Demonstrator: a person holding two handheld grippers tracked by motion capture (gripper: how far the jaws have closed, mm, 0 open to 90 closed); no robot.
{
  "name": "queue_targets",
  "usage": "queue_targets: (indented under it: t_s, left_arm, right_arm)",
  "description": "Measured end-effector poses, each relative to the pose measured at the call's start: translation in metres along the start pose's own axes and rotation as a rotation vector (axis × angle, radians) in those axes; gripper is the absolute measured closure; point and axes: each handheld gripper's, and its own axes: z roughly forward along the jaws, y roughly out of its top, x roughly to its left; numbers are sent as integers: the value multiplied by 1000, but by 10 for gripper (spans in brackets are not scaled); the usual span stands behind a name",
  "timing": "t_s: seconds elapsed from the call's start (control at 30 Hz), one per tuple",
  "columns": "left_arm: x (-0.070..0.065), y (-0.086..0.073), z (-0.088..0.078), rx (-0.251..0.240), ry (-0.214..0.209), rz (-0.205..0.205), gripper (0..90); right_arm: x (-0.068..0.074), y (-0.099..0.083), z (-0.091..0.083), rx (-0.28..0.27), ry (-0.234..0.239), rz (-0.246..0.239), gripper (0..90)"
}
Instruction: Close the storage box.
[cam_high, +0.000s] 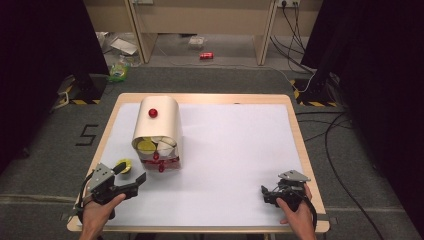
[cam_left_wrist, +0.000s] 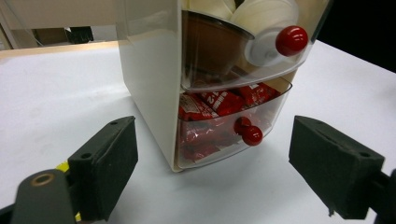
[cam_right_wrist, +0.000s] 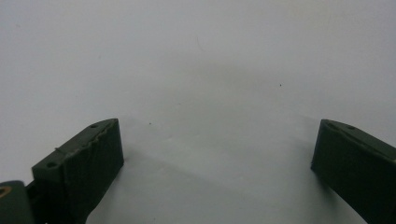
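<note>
- White covering lies over the wooden desk (cam_high: 296, 131), with grey floor and cables around it; on this sheet both claws wait at the near edge.
- Left claw (cam_left_wrist: 212, 170) has its jaws wide apart and holds nothing. Straight ahead of it, near but not touching, stands the cream drawer box (cam_left_wrist: 149, 79).
- Lower drawer (cam_left_wrist: 224, 126), clear and full of red packets, sits a little pulled out, and its red knob (cam_left_wrist: 252, 135) is just between the lines of the two jaws.
- Risk, in my judgement: the knob is small and round, so the pads may slip off it, or close on the drawer front instead.
- Another risk: the box looks light, so a pull on the knob could drag or tip the whole box, because no claw holds it steady.
- Upper drawer knob (cam_left_wrist: 291, 40) is close above; a high approach could catch that one.
- Right claw (cam_high: 270, 193) is also open and empty, well apart to the side, above bare sheet.
- Yellow object (cam_high: 123, 165) lies just beside the left claw, partly hidden; I cannot tell what it is.
- Top of the box is cut off in the left gripper view.
</note>
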Motion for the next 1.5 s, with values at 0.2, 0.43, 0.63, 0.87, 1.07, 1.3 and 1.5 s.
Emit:
queue_targets:
  t_s: [0.2,0.43,0.63,0.87,1.07,1.3,1.5]
  left_arm:
    - [-3,-2,-1,-3,-4,8,152]
    - [-7,-7,-3,-4,-15,15,151]
    - [-11,-12,-2,-2,-33,23,152]
    - [-10,-14,-4,-3,-35,25,151]
    - [-10,-17,-7,-2,-35,25,151]
    - [-11,-22,-5,9,-47,31,151]
    - [-11,-27,-5,22,-49,32,151]
  right_arm:
    - [0,0,0,-1,1,-2,23]
    - [0,0,0,0,0,1,23]
    - [0,0,0,0,0,0,23]
    - [0,0,0,0,0,0,23]
    - [0,0,0,0,0,0,23]
    - [0,0,0,0,0,0,23]
    - [0,0,0,-2,0,-2,23]
